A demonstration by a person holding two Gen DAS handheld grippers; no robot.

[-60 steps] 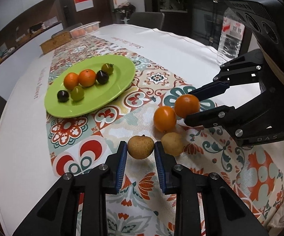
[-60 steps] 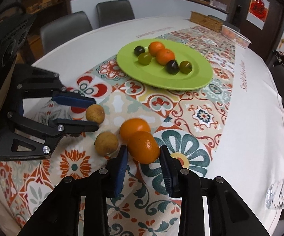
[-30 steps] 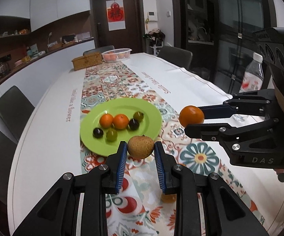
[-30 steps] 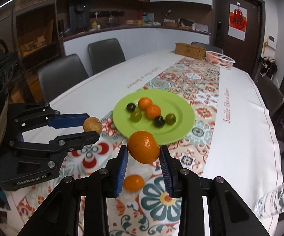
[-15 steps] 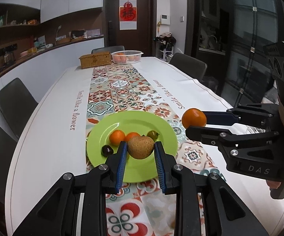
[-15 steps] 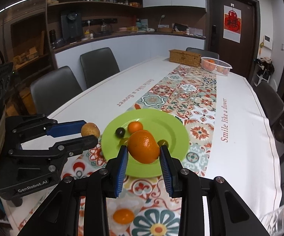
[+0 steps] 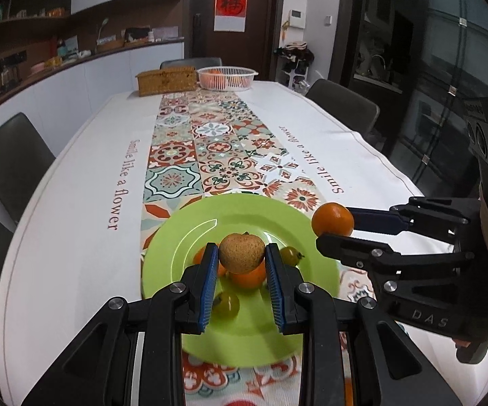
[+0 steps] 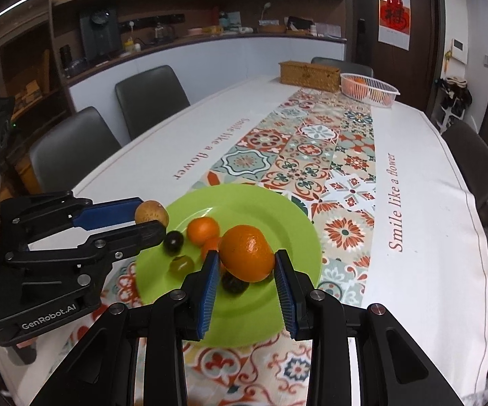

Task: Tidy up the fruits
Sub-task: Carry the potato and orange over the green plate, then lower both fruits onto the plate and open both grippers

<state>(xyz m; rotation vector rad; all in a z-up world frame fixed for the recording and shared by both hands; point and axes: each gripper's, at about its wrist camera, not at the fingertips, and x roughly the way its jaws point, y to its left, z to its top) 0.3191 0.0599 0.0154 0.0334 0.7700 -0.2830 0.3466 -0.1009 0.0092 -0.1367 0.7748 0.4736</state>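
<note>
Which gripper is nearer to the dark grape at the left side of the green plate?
Left. The left gripper, shut on the brown fruit, hangs beside the dark grape. The right gripper, holding the orange, is farther, over the green plate middle.

a round brown rough-skinned fruit [image 7: 241,252] and a glossy orange [image 8: 247,252] are hanging clamped above the lime-green plate [image 7: 244,331] holding small fruits.

Plate [image 7: 193,233] is sitting on the patterned runner [image 7: 183,155], w/ small fruits [image 8: 203,230] lying in it. Left gripper [image 7: 241,264] is hanging over plate's middle, w/ a round fruit [image 7: 241,252] sitting btwn its pads. Right gripper [image 8: 245,269] is hanging beside it, to the right, w/ an orange [image 8: 247,252]. Basket [image 7: 227,76] & box [image 7: 166,81] are standing at table's far end, side by side.
</note>
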